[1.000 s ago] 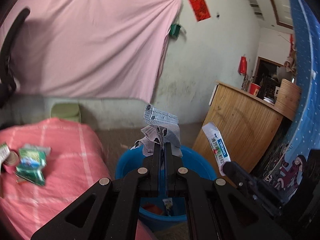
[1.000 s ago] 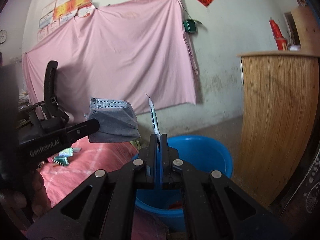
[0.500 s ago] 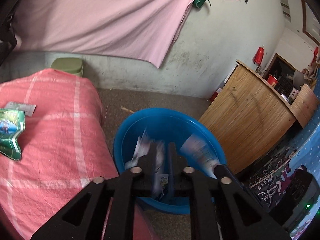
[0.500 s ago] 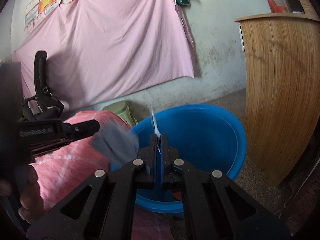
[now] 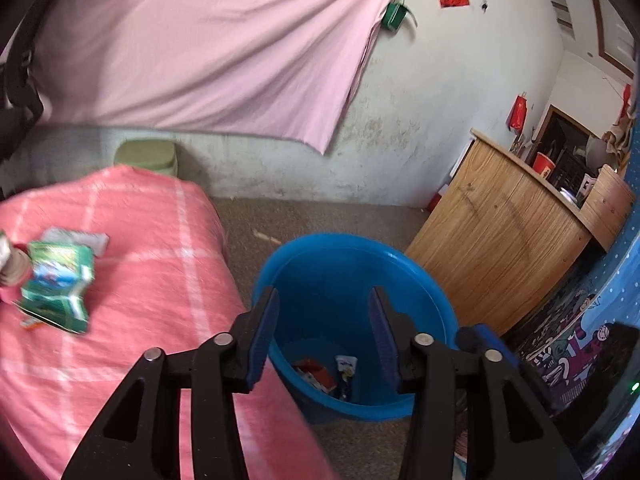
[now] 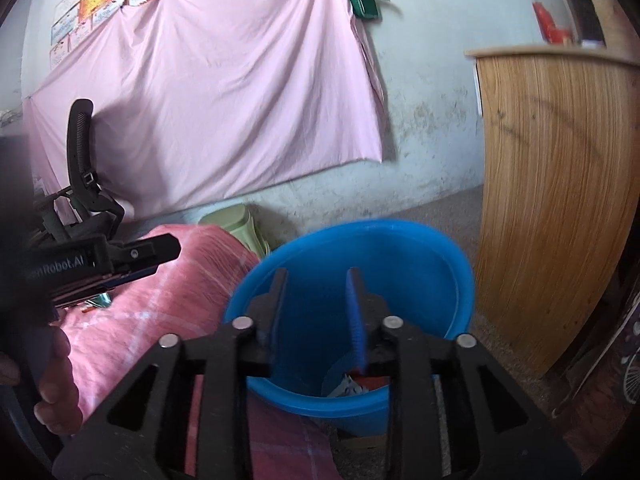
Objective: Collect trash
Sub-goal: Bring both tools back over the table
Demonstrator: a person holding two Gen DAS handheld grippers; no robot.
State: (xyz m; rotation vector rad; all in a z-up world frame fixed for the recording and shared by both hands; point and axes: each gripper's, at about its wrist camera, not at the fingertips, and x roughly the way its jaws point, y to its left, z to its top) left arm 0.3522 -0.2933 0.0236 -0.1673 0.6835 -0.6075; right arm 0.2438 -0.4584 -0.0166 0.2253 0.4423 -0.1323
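A blue plastic basin (image 5: 420,280) (image 6: 440,248) stands on the floor beside a pink checked bedcover (image 5: 152,280) (image 6: 168,304). Trash lies on its bottom: a red wrapper (image 5: 316,374) and a small white packet (image 5: 345,364). My left gripper (image 5: 324,308) is open and empty over the basin. My right gripper (image 6: 316,288) is open and empty over the basin too. A crumpled green wrapper (image 5: 56,284) and a white packet (image 5: 76,236) lie on the bedcover at the left. The left gripper also shows at the left in the right wrist view (image 6: 160,250).
A wooden counter (image 5: 500,232) (image 6: 560,200) stands right of the basin. A green stool (image 5: 146,156) (image 6: 236,224) sits against the wall behind the bed. A pink sheet (image 5: 200,40) hangs on the wall. Grey floor (image 5: 304,216) lies behind the basin.
Both grippers lowered over the basin and opened. The grey face mask left my left gripper and the white packet left my right gripper; both dropped into the basin.
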